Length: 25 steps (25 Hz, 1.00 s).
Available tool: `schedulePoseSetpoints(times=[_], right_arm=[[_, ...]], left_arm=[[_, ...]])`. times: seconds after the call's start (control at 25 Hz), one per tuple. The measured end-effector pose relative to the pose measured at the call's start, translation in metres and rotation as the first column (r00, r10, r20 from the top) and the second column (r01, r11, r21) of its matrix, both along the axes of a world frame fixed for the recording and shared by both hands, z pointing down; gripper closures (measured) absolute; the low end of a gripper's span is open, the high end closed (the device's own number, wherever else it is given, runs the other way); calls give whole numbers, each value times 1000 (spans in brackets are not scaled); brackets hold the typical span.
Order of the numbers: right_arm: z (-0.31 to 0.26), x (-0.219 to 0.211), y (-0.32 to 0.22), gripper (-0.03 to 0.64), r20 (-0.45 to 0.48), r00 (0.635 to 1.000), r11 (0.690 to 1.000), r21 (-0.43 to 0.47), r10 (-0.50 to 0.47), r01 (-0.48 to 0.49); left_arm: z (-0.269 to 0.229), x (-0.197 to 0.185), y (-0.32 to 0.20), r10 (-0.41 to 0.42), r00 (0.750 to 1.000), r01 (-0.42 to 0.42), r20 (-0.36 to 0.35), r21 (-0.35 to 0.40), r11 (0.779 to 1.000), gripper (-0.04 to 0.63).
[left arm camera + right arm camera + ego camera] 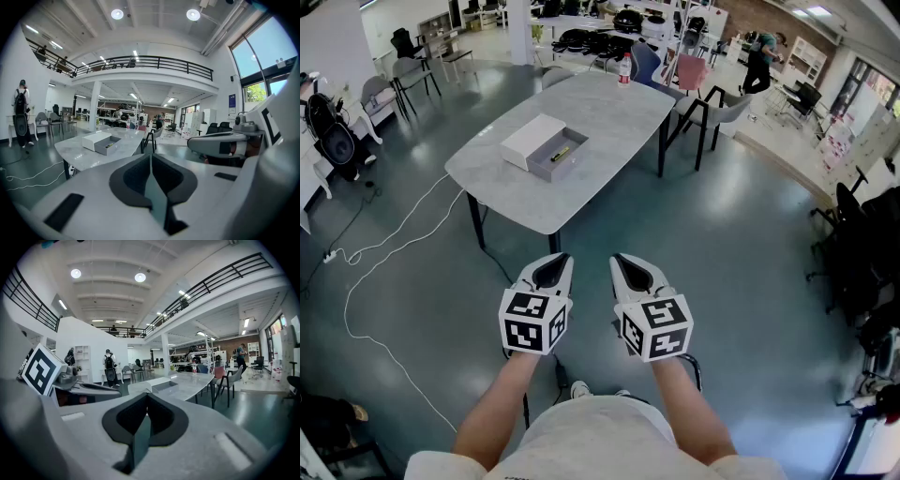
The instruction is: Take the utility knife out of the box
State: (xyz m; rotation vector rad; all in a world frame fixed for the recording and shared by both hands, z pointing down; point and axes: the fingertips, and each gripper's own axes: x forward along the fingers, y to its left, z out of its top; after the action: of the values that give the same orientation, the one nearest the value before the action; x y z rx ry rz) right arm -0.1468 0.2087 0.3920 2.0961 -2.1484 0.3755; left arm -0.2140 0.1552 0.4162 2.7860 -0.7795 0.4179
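An open box (546,148) lies on the grey marble table (609,117), a white half beside a grey tray. In the tray rests the utility knife (560,153), yellow and black. Both grippers hang side by side in front of me, well short of the table. My left gripper (553,266) is shut with nothing in it, and my right gripper (629,266) is shut and empty too. The left gripper view shows its closed jaws (151,159) pointing towards the box (100,141) and the knife (108,146). In the right gripper view the box (161,386) sits beyond the gripper (147,398).
A bottle (623,71) stands at the table's far end. Chairs (705,105) stand to the right of the table. A white cable (389,248) trails over the floor on the left. People with backpacks (109,366) stand far off.
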Motion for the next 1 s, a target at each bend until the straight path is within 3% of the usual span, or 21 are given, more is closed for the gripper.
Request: schedulePoseSetpoints(times=[0.44, 0.68, 1.0], right_arm=[[7, 20, -20, 612, 9, 999, 999, -7, 37, -37], [14, 52, -39, 612, 20, 999, 999, -5, 46, -46], [23, 120, -84, 612, 38, 999, 1000, 2, 16, -17]], left_arm=[[7, 25, -23, 30, 1000, -30, 8, -1, 1000, 574], [13, 60, -38, 52, 999, -52, 15, 4, 999, 574], [19, 127, -81, 22, 999, -23, 31, 10, 1000, 574]])
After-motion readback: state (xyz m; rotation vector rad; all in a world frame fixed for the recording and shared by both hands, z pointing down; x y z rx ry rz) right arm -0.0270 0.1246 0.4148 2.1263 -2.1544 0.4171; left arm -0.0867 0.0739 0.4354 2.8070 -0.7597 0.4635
